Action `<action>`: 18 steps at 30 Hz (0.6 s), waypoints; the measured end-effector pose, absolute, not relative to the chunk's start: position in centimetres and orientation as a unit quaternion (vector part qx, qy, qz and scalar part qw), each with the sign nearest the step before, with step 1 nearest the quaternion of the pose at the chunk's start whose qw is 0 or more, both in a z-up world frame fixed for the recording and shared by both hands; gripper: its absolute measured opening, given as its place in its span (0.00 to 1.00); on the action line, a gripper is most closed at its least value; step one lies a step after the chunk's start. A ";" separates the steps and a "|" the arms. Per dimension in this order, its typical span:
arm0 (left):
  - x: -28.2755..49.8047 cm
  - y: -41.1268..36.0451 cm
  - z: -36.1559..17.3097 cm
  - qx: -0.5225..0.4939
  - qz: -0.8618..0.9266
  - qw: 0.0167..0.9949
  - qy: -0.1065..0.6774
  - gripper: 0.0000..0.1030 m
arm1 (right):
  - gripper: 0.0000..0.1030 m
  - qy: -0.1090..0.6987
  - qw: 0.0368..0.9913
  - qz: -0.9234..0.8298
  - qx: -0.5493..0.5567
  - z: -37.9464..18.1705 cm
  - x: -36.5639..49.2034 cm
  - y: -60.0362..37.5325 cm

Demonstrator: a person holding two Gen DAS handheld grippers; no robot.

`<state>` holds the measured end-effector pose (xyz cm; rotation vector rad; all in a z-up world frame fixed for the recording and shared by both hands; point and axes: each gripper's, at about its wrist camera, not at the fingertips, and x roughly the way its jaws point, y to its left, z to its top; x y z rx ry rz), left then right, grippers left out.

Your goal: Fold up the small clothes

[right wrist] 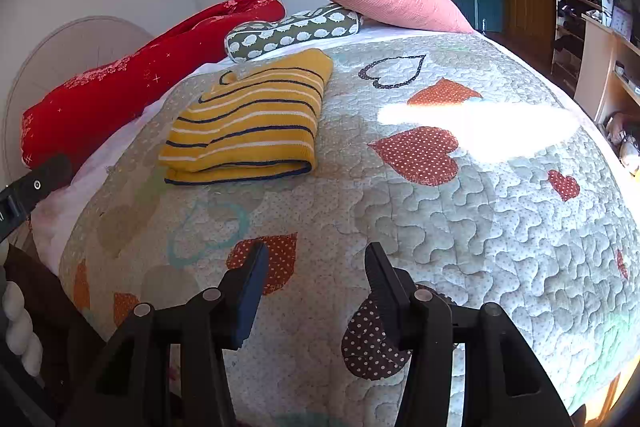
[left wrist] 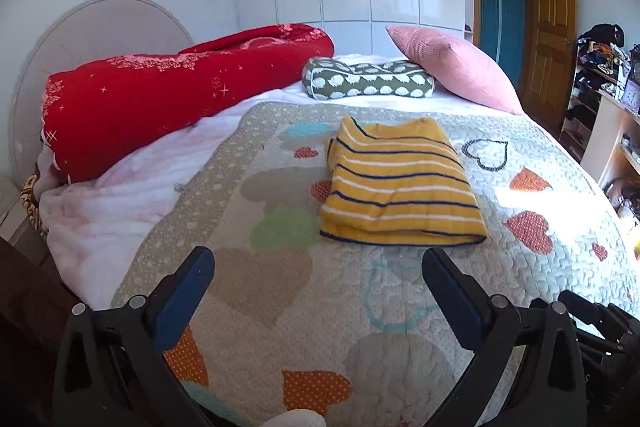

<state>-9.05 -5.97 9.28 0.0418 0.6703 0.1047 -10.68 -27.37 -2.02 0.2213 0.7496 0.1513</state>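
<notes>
A mustard-yellow striped garment is lying folded into a thick rectangular packet on the quilted bedspread, its soft ribbed knit crossed by thin navy and white bands, the navy-trimmed hem facing the grippers and a looser flap bunching along its left edge. The left gripper is hovering just short of that hem with its jaws spread wide and holding nothing, while the right gripper is hanging over bare quilt to the garment's right, its jaws likewise parted and empty. The bedspread is showing a puffy stitched surface with dotted heart patches, and a bright patch of sunlight is falling across it. Beyond the garment a green patterned bolster, a pink corduroy pillow and a rolled red blanket are lining the far side, leaving open quilt right of and in front of the fold.
</notes>
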 end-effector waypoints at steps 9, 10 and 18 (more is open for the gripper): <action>-10.5 -8.0 7.1 0.033 0.008 0.929 0.368 1.00 | 0.55 0.362 0.925 0.051 0.102 -2.4 -12.0 -28.2; -10.6 -8.1 7.0 0.033 0.005 0.929 0.370 1.00 | 0.55 0.363 0.925 0.050 0.100 -2.4 -12.1 -28.2; -10.9 -7.3 6.0 0.025 -0.003 0.924 0.382 1.00 | 0.57 0.367 0.926 0.047 0.077 -2.8 -12.3 -26.7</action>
